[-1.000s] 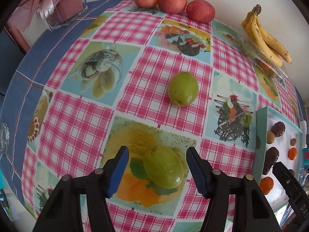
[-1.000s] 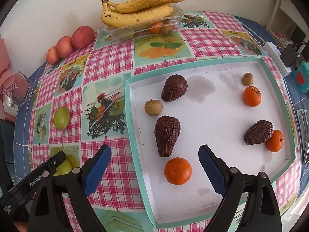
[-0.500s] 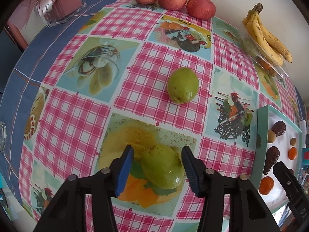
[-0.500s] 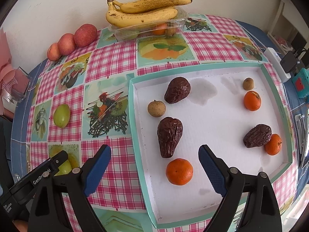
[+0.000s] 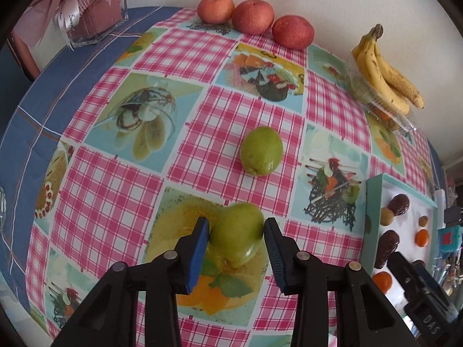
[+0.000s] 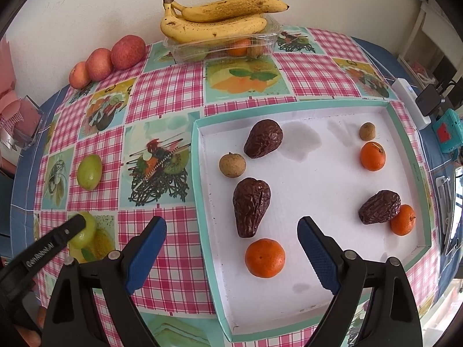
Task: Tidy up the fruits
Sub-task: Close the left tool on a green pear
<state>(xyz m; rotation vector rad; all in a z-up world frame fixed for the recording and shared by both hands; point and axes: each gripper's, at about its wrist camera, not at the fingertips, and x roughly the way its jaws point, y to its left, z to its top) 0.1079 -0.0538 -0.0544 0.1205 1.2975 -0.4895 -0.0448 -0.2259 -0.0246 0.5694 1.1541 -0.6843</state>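
Note:
My left gripper [image 5: 235, 226] is shut on a green fruit [image 5: 235, 241] that rests on the checked tablecloth, both blue pads against its sides. A second green fruit [image 5: 261, 150] lies farther ahead. In the right wrist view the held green fruit [image 6: 88, 227] sits at the lower left beside the left finger [image 6: 72, 227]. My right gripper [image 6: 231, 225] is open over the near left part of the teal-rimmed white tray [image 6: 197, 173]. An orange [image 6: 264, 257] lies between its fingers and a wrinkled dark avocado [image 6: 251, 205] just ahead. Other avocados, oranges and small brown fruits lie in the tray.
Three red apples [image 5: 253, 16] line the wall at the back. Bananas [image 6: 214, 20] rest on a clear plastic box [image 6: 222, 47] holding fruit. A glass holder with pink wrapping [image 5: 92, 17] stands at the far left corner. White and teal devices [image 6: 411, 101] sit right of the tray.
My left gripper moved forward around the near green fruit and closed until both pads touch it. The right gripper stayed open over the tray with only a slight shift.

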